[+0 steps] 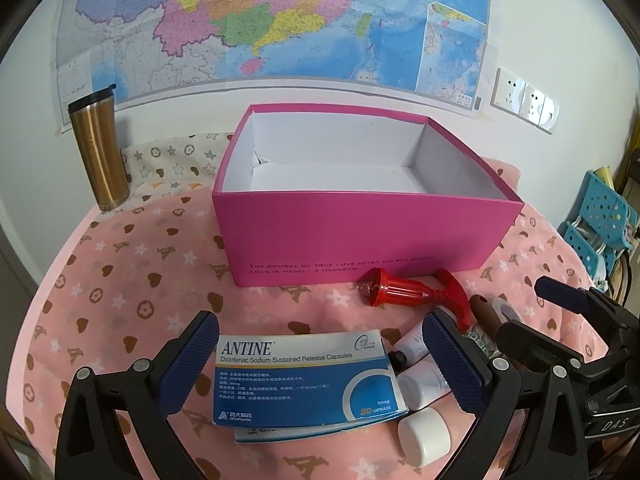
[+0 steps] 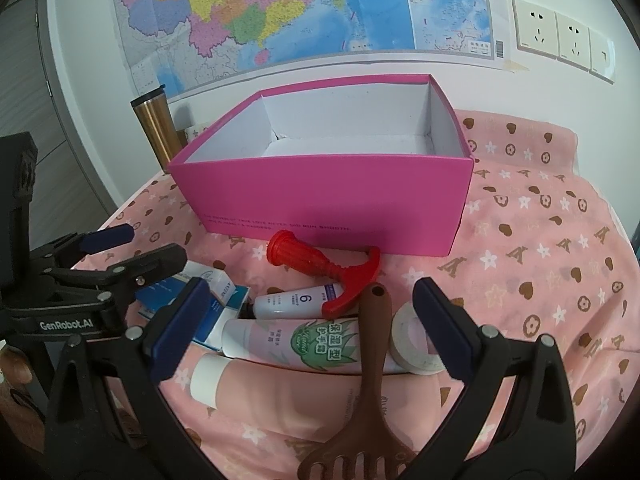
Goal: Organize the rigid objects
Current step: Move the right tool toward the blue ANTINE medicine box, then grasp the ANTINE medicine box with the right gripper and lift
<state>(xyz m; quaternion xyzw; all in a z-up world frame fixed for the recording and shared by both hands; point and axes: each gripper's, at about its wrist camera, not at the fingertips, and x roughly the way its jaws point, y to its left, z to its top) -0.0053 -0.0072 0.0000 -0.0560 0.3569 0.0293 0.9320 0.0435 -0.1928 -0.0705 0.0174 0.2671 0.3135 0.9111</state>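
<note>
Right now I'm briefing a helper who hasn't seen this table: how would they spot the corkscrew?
Find the open pink box on the pink patterned cloth. Lying on its side just in front of the box's near wall is the corkscrew, by the tubes. It is the only bright red item: a ribbed bell-shaped body with a T-handle, unlike the brown comb and white tape roll beside it.

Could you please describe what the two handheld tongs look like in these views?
Both the left tongs and the right tongs have black, angular plastic frames with silver pivot pins, and fingers faced with dark blue textured pads. The left body reads "GenRobot.AI" in white; "DAS" marks the right one.
</note>
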